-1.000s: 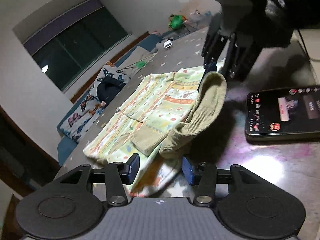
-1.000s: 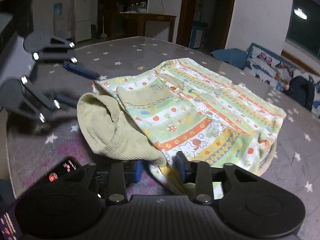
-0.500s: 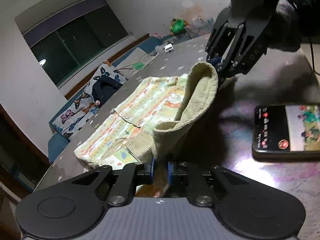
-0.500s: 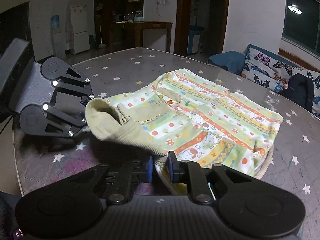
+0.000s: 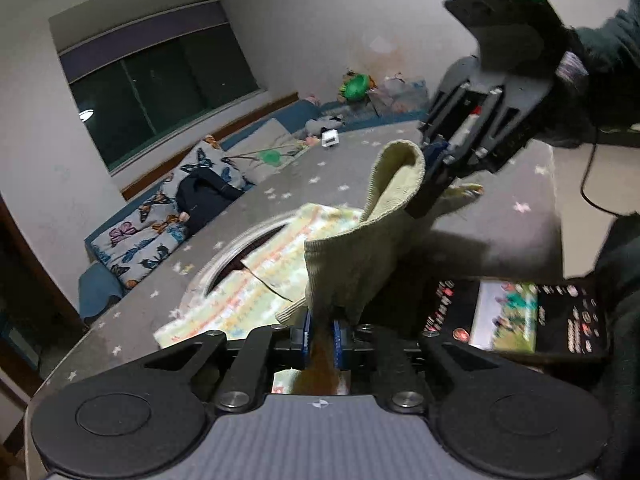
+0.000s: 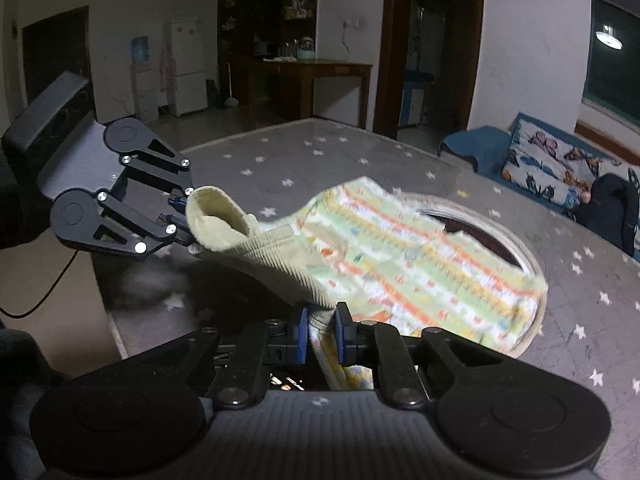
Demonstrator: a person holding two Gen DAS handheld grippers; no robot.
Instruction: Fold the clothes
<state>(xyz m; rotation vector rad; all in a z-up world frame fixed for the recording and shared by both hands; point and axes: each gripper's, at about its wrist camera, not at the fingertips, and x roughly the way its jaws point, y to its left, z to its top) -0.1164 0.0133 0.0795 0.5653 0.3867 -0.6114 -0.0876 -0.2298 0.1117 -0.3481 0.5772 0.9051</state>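
Note:
A small patterned child's garment (image 6: 420, 256) with a ribbed beige band (image 6: 276, 268) is held up off the grey star-print table (image 6: 304, 156). My left gripper (image 5: 321, 340) is shut on one end of the beige band (image 5: 352, 264). My right gripper (image 6: 322, 334) is shut on the other end. Each gripper shows in the other's view, the right one (image 5: 440, 160) and the left one (image 6: 180, 220). The band stretches between them in the air, and the patterned part (image 5: 256, 292) trails down to the table.
A phone (image 5: 516, 322) with a lit screen lies on the table at the right in the left wrist view. A round hoop (image 6: 528, 256) lies under the garment. A sofa with butterfly cushions (image 5: 160, 220) stands past the table edge. A black cable (image 5: 588, 176) hangs at the right.
Both grippers closed on the beige band, then lifted it. The garment has risen off the table and slid, uncovering the round hoop beneath it.

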